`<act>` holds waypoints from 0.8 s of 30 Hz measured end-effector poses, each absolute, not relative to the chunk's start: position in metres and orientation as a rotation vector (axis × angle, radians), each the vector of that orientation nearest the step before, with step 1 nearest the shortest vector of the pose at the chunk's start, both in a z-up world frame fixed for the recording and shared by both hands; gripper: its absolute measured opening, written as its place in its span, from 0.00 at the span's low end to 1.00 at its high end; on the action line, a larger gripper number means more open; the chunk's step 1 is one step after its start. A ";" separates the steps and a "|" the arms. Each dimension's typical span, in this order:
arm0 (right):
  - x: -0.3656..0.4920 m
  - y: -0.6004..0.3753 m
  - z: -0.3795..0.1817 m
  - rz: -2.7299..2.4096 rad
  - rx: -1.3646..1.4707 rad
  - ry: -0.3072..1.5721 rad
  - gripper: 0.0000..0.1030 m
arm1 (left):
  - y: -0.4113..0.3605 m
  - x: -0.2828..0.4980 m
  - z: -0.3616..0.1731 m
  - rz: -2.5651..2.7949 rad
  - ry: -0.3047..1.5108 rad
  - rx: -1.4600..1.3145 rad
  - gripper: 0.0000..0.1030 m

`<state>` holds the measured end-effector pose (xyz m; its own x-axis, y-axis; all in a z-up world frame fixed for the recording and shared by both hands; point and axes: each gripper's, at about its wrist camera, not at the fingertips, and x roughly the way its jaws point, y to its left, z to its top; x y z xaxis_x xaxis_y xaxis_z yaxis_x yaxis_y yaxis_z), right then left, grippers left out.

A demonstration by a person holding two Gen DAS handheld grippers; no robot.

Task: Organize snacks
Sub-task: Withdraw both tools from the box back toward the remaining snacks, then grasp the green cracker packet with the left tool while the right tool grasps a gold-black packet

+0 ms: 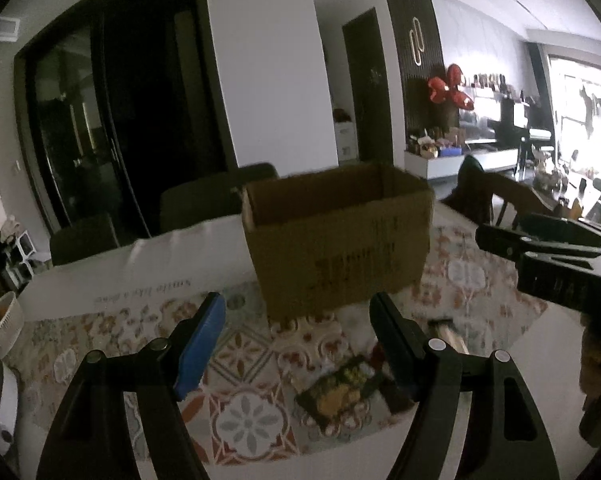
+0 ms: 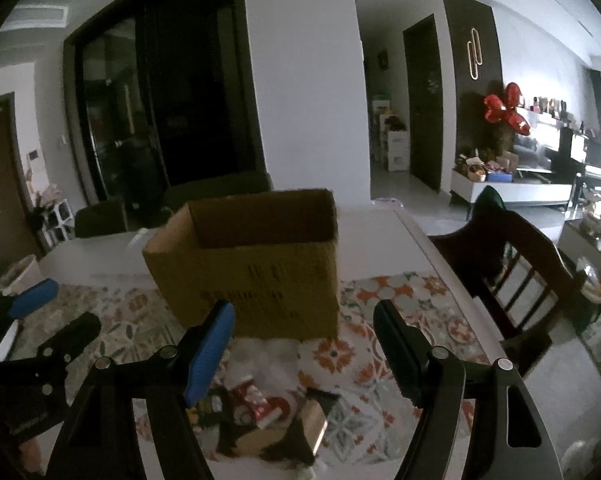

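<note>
The left claw (image 1: 298,312) hangs above the desk with its two fingers spread wide apart and nothing between them; one finger carries a blue pad (image 1: 200,350), the other is dark. Straight ahead of it, past the fingertips, stands an open cardboard box (image 1: 340,240) on a patterned floral cloth (image 1: 244,420) that covers the desk (image 1: 556,344). Below and just inside its right finger lies a dark snack packet with yellow print (image 1: 340,394), flat on the cloth. To its left, beyond the cloth's edge, a white bag with printed script (image 1: 140,268) lies beside the box.

The right claw (image 2: 304,320) also hovers with its fingers well apart, gripping nothing, and it shows in the left view as a dark shape at the far right (image 1: 540,244). The same box (image 2: 252,264) sits directly in front of it, its top open. Beneath and between its fingers, near the camera, a small heap of snacks rests on the cloth: a red and white packet (image 2: 260,402), a gold and dark packet (image 2: 300,428), and a clear crinkled wrapper (image 2: 268,360) closer to the box. To its right, a dark wooden chair (image 2: 516,268) stands at the desk's edge. To its left, the left claw's blue pad (image 2: 34,298) shows above the cloth.
</note>
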<state>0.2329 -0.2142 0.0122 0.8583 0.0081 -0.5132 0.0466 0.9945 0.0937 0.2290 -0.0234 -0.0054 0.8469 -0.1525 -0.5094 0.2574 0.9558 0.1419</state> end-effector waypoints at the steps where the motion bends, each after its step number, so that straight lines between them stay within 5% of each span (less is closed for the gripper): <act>1: 0.231 -0.213 0.007 -0.022 0.103 0.551 0.70 | -0.023 0.228 -0.009 -0.218 0.527 0.209 0.72; 17: 0.221 -0.211 -0.063 -0.033 0.116 0.716 0.71 | -0.019 0.230 -0.078 -0.238 0.715 0.136 0.72; 24: 0.234 -0.213 -0.085 -0.015 0.163 0.790 0.70 | -0.028 0.251 -0.101 -0.259 0.794 0.106 0.81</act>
